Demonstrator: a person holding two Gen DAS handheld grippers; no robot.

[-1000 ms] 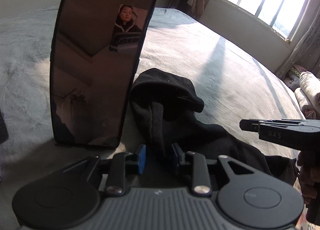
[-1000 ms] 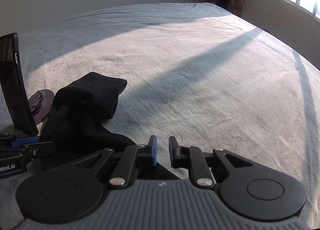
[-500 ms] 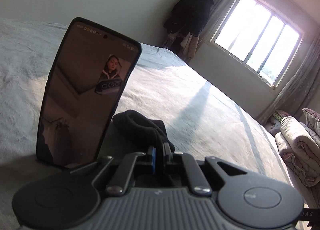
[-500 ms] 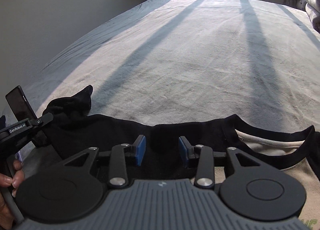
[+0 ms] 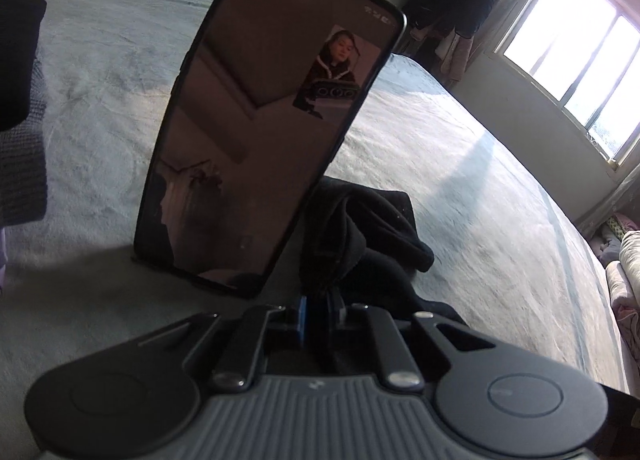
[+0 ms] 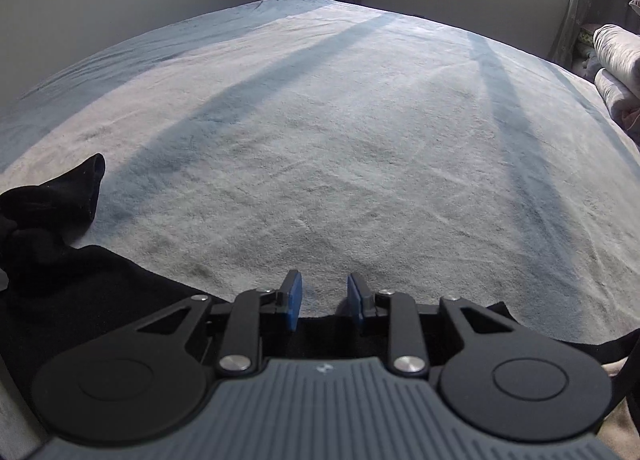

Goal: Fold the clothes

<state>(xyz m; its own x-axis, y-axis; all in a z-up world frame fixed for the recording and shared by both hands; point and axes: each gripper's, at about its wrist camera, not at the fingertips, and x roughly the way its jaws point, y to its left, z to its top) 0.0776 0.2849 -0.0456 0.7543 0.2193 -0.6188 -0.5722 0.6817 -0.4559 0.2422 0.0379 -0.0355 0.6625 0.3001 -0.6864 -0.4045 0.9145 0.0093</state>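
Note:
A black garment lies bunched on the pale bed cover. My left gripper is shut on a fold of its cloth, which rises straight from the blue pads. In the right wrist view the same black garment spreads along the near edge of the bed cover, one sleeve end sticking up at the left. My right gripper stands open just above the garment's far edge, with nothing between its pads.
A phone leans upright on the bed just left of the garment, very near my left gripper. Dark knitted cloth hangs at the far left. Rolled bedding lies off the bed's right side. A window lights the room.
My left gripper went from open to shut on the garment and has drawn closer to the phone. My right gripper swung to face across the bed and stayed open.

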